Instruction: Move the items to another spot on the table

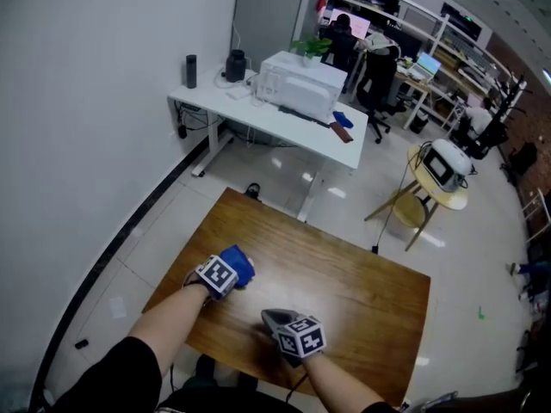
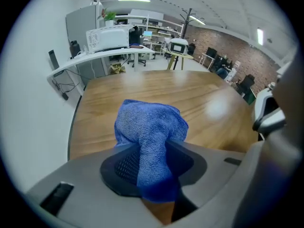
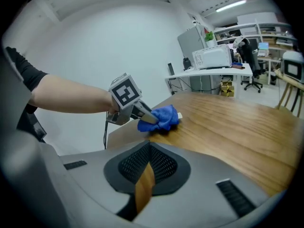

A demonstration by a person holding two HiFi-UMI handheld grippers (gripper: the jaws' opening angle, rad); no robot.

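A crumpled blue cloth [image 1: 238, 264] lies near the left edge of the wooden table [image 1: 353, 278]. My left gripper [image 1: 234, 271] is shut on it; in the left gripper view the cloth [image 2: 149, 125] bunches up between the two dark pads [image 2: 124, 165] and spills out ahead of them. My right gripper [image 1: 270, 317] hovers low over the table's near edge, to the right of the cloth, shut with nothing in it. In the right gripper view its pads [image 3: 164, 165] nearly meet, and beyond them the left gripper [image 3: 151, 119] holds the cloth [image 3: 164, 118].
Past the table stands a white desk [image 1: 288, 127] with a white appliance [image 1: 301, 84] and a dark bottle [image 1: 191, 70]. A small round table [image 1: 437, 188] with a monitor is at the right. The floor [image 1: 155, 231] drops off left of the table.
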